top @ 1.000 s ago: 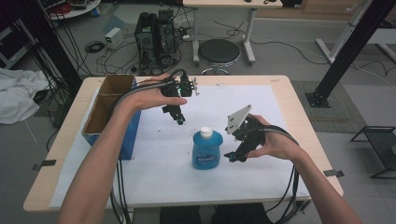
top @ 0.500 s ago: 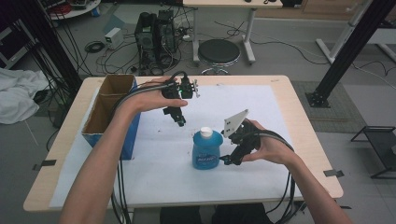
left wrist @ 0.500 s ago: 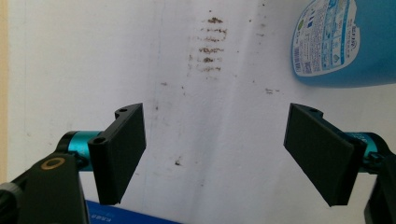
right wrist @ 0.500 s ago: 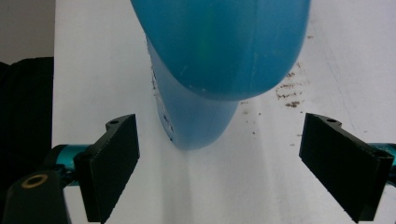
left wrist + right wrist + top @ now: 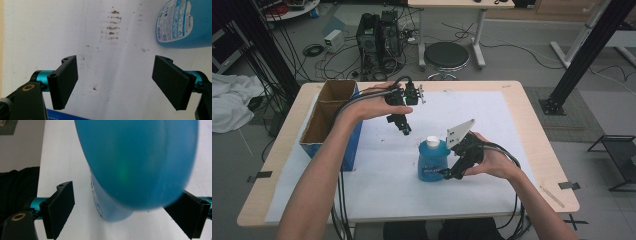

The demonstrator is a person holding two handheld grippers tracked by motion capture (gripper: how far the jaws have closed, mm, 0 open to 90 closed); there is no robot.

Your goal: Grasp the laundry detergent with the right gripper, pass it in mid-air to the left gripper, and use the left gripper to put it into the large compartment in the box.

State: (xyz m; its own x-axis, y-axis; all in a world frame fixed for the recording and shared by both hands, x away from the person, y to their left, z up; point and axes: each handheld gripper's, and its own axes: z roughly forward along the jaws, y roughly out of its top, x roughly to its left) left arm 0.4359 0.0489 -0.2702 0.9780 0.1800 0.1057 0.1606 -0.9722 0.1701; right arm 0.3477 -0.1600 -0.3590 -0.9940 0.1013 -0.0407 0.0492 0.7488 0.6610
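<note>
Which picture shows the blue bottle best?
The high view: there the whole blue bottle stands upright on the table, white cap on top. The left gripper view catches just part of its label side at a corner. The right gripper view has it close and blurry between open jaws.

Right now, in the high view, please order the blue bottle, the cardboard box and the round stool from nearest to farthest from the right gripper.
1. The blue bottle, just left of the right gripper, between its jaws.
2. The cardboard box, at the table's left edge.
3. The round stool, on the floor beyond the table.
</note>
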